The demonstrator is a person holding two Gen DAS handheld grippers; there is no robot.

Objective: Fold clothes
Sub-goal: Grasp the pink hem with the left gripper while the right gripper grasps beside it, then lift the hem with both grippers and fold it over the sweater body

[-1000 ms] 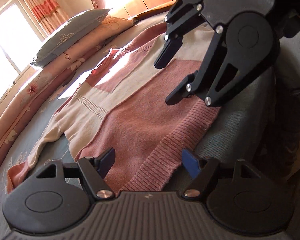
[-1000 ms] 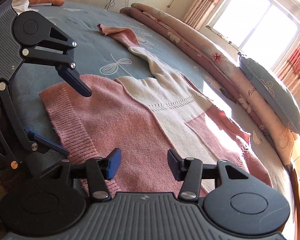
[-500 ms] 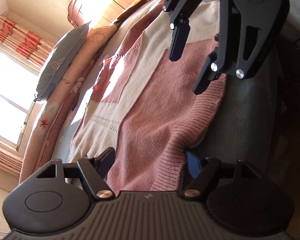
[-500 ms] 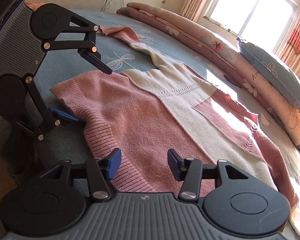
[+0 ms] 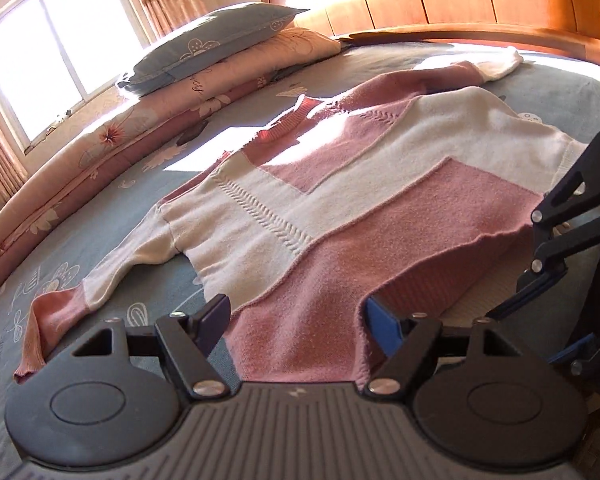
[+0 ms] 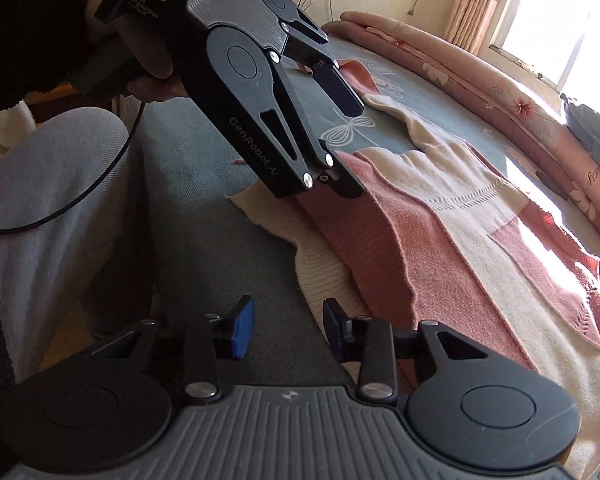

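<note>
Bed sweater's hem, formerly flat, now seemingly lifted.

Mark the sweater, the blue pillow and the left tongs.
sweater (image 5: 380, 208): left wrist view, cream chest panel.
blue pillow (image 5: 216, 40): left wrist view, middle of its side.
left tongs (image 5: 296, 320): left wrist view, midway between the fingertips.
</note>
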